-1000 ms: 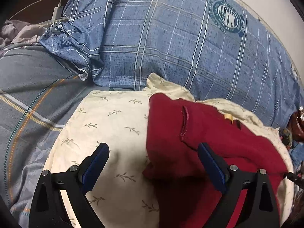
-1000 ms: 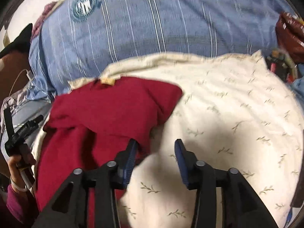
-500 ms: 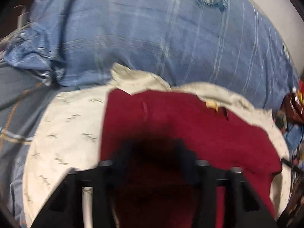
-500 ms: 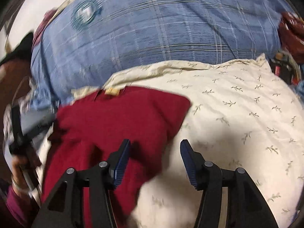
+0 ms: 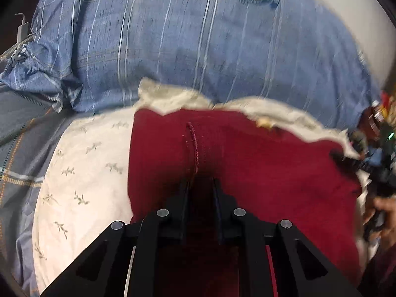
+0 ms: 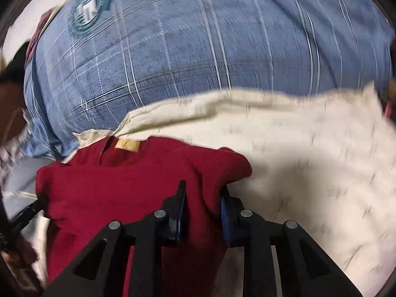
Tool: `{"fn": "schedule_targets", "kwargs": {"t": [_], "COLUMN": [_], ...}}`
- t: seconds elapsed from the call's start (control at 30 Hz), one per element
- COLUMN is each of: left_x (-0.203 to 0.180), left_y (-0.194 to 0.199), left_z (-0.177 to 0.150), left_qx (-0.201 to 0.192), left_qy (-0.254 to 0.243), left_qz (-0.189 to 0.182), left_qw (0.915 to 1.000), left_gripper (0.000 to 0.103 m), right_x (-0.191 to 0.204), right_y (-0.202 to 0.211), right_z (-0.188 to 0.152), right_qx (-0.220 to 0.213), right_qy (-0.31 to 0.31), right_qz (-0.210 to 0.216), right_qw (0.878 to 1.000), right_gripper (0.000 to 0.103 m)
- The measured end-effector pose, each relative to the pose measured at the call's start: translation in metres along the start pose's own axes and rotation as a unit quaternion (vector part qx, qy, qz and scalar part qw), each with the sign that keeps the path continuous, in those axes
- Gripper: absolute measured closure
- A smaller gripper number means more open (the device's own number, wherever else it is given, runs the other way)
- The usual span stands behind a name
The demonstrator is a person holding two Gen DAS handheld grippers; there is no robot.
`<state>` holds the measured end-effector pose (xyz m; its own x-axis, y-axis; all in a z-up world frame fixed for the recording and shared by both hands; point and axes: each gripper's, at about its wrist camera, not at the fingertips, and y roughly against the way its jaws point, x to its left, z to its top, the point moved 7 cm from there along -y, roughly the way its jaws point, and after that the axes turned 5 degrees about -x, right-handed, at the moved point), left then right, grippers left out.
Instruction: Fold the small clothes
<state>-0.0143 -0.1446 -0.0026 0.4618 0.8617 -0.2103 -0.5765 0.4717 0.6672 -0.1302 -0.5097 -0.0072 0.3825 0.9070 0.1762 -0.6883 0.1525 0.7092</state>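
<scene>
A dark red garment (image 5: pixel 259 168) lies on a cream pillow with a small leaf print (image 5: pixel 81 173). My left gripper (image 5: pixel 201 185) is shut on the garment's near edge, below a vertical seam. In the right wrist view the same red garment (image 6: pixel 128 180) has a tan label at its collar, and my right gripper (image 6: pixel 202 193) is closed around a fold at the garment's right side, over the cream pillow (image 6: pixel 309 173). Both views are blurred by motion.
A large blue checked pillow (image 5: pixel 210 44) with a round badge lies behind the cream one and shows in the right wrist view too (image 6: pixel 198 49). A grey checked bedsheet (image 5: pixel 19 148) is at the left. A charger cable (image 5: pixel 21 28) lies far left.
Both grippers were open and have closed on the red garment. The left moved right over the garment; the right moved left onto its edge.
</scene>
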Motion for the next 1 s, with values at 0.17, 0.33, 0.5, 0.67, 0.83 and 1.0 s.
{"fn": "schedule_targets", "kwargs": {"t": [0.17,0.33,0.5,0.67,0.83,1.0], "left_x": [0.0,-0.006,-0.01,-0.009,-0.005,-0.009], "left_y": [-0.014,-0.013,-0.01,-0.006,-0.003,-0.004], "left_z": [-0.002,-0.005,-0.009,-0.011,-0.01,-0.012], "left_qx": [0.001,-0.009,-0.017,-0.019,-0.021,-0.023], "left_qy": [0.0,-0.012,-0.017,-0.012,0.0,-0.014], "left_qz": [0.015,0.028,0.036,0.035,0.034,0.043], "left_qw": [0.9999,0.9995,0.9991,0.9991,0.9992,0.9987], "left_gripper": [0.081,0.075,0.066,0.059,0.055,0.052], "right_x": [-0.017,-0.006,0.037,0.017,0.025,0.076], "right_y": [-0.007,0.047,0.057,0.042,0.066,0.064], "right_z": [-0.005,-0.01,-0.041,-0.066,-0.051,-0.028], "right_qx": [0.015,-0.008,0.014,0.043,0.035,0.018], "right_qy": [-0.038,-0.04,0.052,0.044,0.044,0.048], "right_qz": [-0.013,0.023,0.042,0.01,0.006,0.081], "right_qw": [0.999,0.999,0.998,0.998,0.998,0.995], "right_gripper": [0.061,0.057,0.063,0.069,0.063,0.063]}}
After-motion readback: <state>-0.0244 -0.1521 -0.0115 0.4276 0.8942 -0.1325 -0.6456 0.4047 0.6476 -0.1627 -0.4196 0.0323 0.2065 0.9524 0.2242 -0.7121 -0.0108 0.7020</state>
